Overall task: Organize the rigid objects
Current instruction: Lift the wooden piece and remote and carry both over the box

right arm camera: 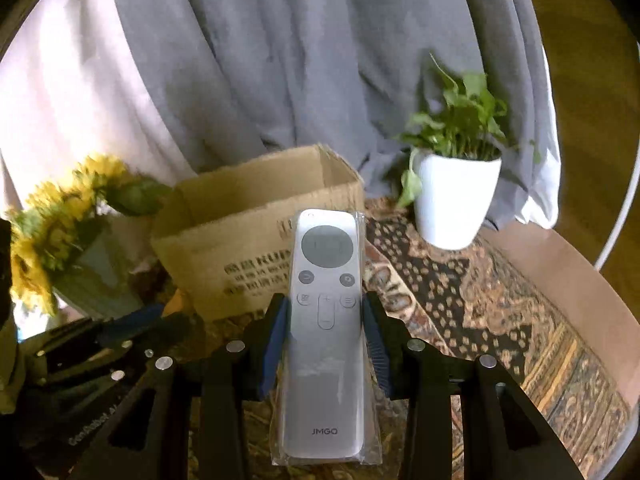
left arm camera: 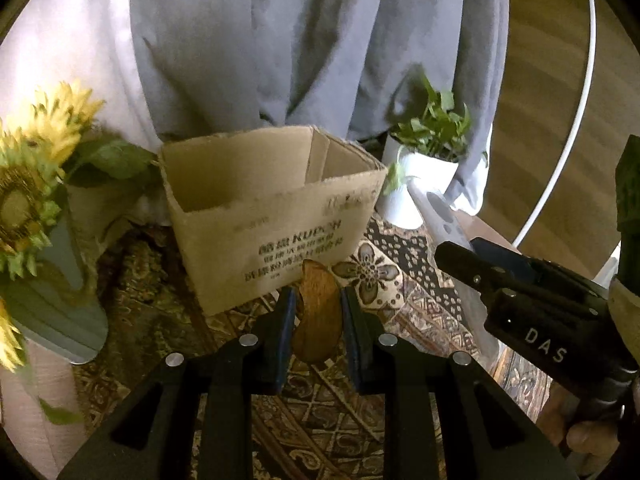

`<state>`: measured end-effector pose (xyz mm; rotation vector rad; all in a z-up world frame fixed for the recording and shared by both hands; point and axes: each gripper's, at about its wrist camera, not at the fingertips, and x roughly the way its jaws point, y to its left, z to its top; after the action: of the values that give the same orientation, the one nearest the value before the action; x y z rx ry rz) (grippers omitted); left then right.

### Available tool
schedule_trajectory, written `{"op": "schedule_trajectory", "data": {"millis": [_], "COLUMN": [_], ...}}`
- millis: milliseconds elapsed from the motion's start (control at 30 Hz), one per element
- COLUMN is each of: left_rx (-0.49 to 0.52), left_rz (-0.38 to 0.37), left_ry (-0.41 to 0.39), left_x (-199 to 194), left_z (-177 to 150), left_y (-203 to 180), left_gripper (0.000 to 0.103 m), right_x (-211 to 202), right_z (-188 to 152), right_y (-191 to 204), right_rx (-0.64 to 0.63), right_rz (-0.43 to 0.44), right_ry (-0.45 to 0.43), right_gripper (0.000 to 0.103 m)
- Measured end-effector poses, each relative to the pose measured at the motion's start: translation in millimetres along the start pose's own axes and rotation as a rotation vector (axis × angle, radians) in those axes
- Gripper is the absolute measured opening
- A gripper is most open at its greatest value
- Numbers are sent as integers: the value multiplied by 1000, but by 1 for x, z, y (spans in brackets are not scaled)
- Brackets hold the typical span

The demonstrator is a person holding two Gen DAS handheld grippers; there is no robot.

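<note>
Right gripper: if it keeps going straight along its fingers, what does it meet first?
Probably the cardboard box. The right gripper is shut on the remote, whose tip overlaps the box's near wall in the right wrist view, so the remote would likely touch there first. Depth is unclear; it might clear the rim.

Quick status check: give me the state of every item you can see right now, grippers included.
left gripper: shut on the wooden piece, off the table
right gripper: shut on the remote, which is in a clear sleeve, buttons up
cardboard box: upright, top open, inside not visible
potted plant: upright
sunflower vase: upright, flowers in it
</note>
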<state>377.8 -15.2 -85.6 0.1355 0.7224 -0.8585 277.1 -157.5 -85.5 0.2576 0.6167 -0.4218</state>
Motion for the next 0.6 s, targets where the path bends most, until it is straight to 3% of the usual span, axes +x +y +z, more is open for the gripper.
{"op": "schedule_trajectory", "data": {"millis": [300, 600], "left_rx": [43, 88], "left_rz": [67, 43], "left_ry": [-35, -11], "left_x": [-14, -12], "left_z": [41, 96], "left_y": [1, 15], "left_gripper": [24, 24], "right_x": [0, 17], "right_z": [35, 77], "right_y": [-5, 0], "right_rx": [62, 165], "right_rz": [90, 143], "right_ry": [-1, -8], "right_gripper": [40, 40]}}
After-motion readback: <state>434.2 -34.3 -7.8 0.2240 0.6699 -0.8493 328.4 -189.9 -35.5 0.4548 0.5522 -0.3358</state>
